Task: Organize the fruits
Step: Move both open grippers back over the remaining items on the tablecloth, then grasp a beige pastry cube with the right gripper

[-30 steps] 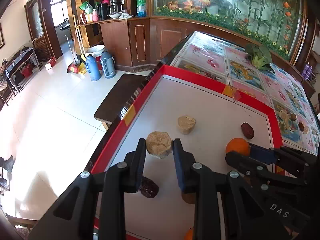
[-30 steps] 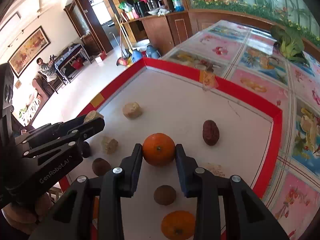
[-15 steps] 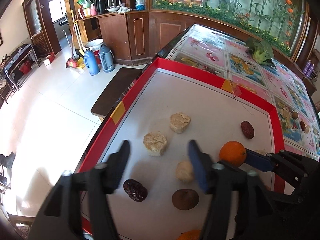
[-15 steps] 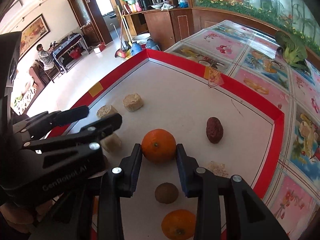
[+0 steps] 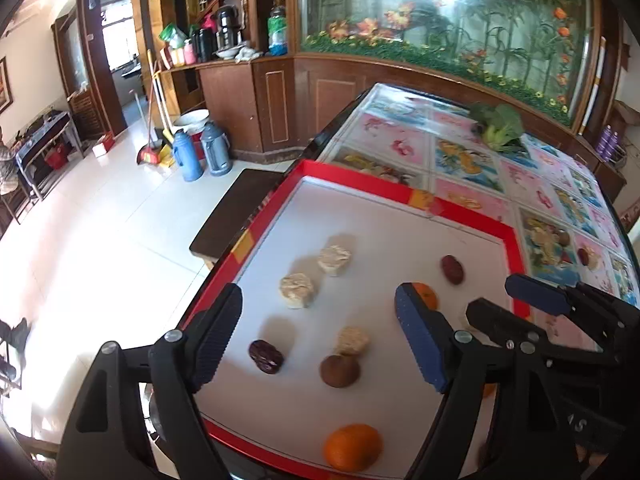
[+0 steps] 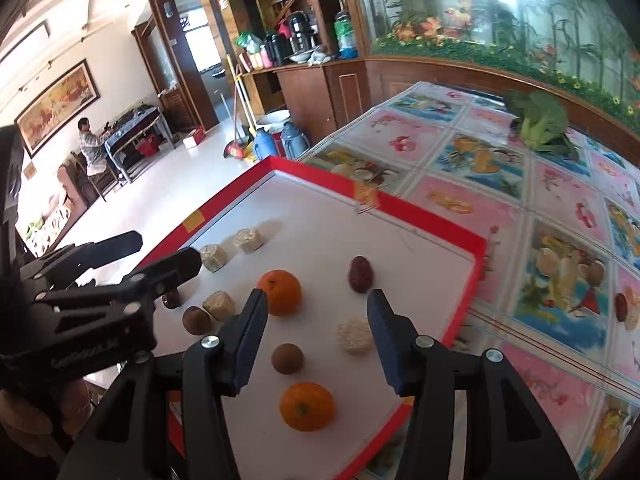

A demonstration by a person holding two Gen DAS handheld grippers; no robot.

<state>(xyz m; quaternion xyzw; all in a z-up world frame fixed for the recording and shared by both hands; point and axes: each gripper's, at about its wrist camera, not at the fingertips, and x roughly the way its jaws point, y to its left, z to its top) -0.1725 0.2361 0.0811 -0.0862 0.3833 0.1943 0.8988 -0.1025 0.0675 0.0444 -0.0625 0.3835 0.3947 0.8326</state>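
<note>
A white mat with a red border [image 5: 404,190] [image 6: 420,208] holds the fruits. In the left wrist view two beige cakes [image 5: 297,289] [image 5: 334,259] sit side by side, with a third [image 5: 352,341], a dark date [image 5: 266,356], a brown round fruit [image 5: 339,370], a far date [image 5: 452,269] and two oranges [image 5: 428,295] [image 5: 352,447]. My left gripper [image 5: 318,340] is open and empty above them. My right gripper [image 6: 316,334] is open and empty, with an orange [image 6: 280,292] just beyond its left finger. A second orange [image 6: 306,406], a brown fruit [image 6: 287,358] and a pale cake [image 6: 354,335] lie below it.
The mat lies on a table with a patterned fruit cloth [image 6: 560,248]. A broccoli head [image 6: 540,120] sits at the far end. A dark bench [image 5: 236,208] and thermos jugs [image 5: 200,152] stand on the floor to the left. A wooden cabinet and an aquarium are behind.
My left gripper let go of the beige cake, opened wide and pulled back upward. My right gripper released the orange onto the mat, opened and drew back.
</note>
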